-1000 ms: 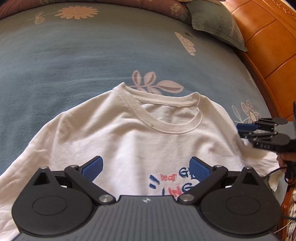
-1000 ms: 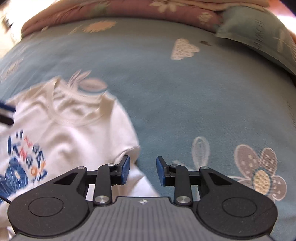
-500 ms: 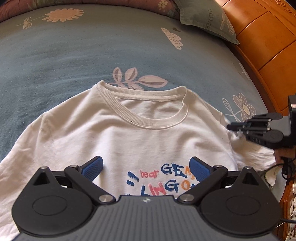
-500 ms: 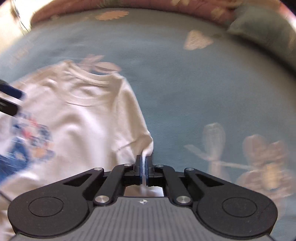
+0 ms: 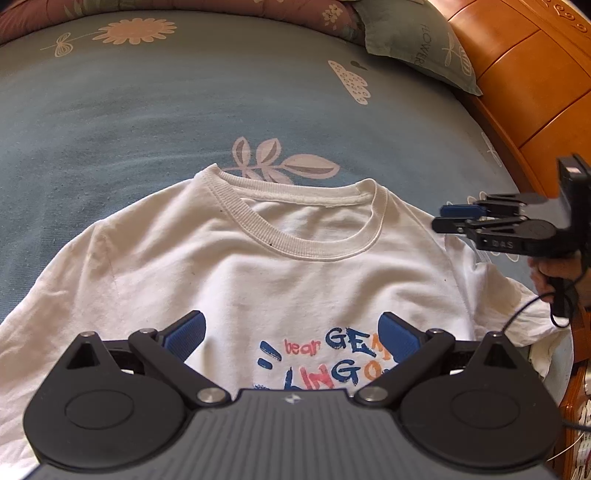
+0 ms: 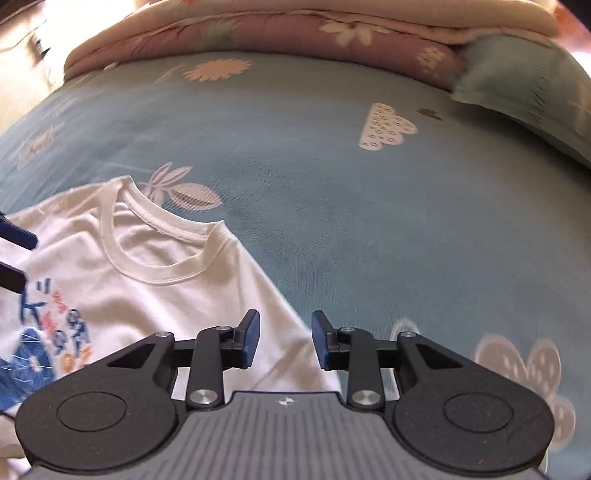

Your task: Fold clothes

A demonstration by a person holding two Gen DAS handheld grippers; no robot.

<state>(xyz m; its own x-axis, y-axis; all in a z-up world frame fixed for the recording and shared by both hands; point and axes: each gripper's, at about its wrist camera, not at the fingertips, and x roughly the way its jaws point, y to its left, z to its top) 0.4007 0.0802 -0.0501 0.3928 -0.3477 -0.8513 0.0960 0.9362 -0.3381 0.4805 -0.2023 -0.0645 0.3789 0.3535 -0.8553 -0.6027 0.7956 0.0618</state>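
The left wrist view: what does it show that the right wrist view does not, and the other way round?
Only the left wrist view shows the wooden headboard and the person's hand holding the right hand-held gripper. Only the right wrist view shows the folded quilts at the far end of the bed. Both show the white T-shirt on the blue bedsheet, and the pillow.

Left tool (image 5: pixel 291 334) with blue pads spread wide, level and pointing forward; right tool (image 6: pixel 284 339) with pads parted by a narrower gap, gripped from below by the person's right hand (image 5: pixel 554 269).
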